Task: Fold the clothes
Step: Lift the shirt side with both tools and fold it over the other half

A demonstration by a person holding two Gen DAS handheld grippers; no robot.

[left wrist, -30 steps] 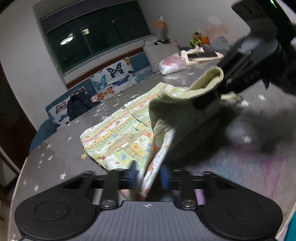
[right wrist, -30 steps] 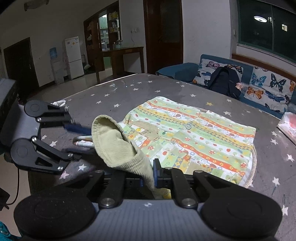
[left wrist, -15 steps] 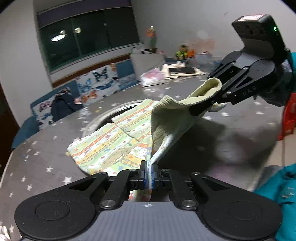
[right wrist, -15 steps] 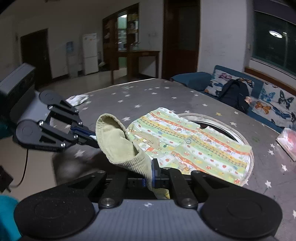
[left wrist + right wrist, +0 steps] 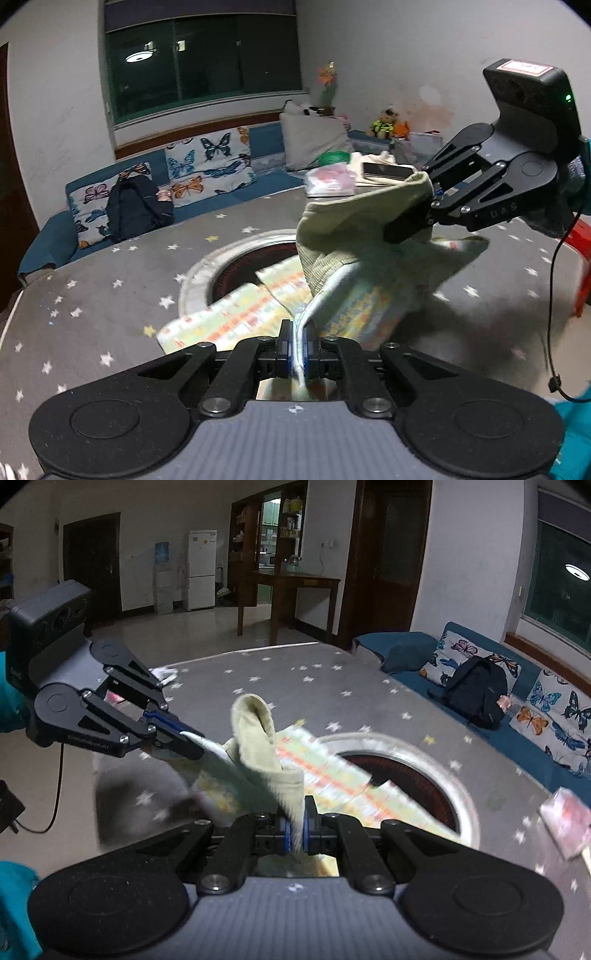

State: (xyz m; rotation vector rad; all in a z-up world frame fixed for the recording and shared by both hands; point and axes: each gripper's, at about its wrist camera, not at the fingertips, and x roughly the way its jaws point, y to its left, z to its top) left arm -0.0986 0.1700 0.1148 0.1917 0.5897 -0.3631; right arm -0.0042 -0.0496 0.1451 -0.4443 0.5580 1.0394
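Ahead of the left gripper (image 5: 297, 349) the grey star-printed bench (image 5: 110, 280) carries a round metal-rimmed opening (image 5: 236, 266), and beyond it stand a blue sofa (image 5: 51, 236) with butterfly cushions (image 5: 208, 162), a dark backpack (image 5: 135, 210) and a pink bag (image 5: 328, 179). The patterned garment (image 5: 236, 317) hangs between the two grippers, its pale-green ribbed collar (image 5: 354, 229) bunched up just above the left jaws, its far end draped over the opening. The left jaws are clamped together on a white hem; the right gripper (image 5: 295, 829), up and to the right of them, is likewise clamped on the collar edge. Compared with a second ago, both grippers have risen, the garment has peeled off the bench, and the opening it covered now lies exposed.
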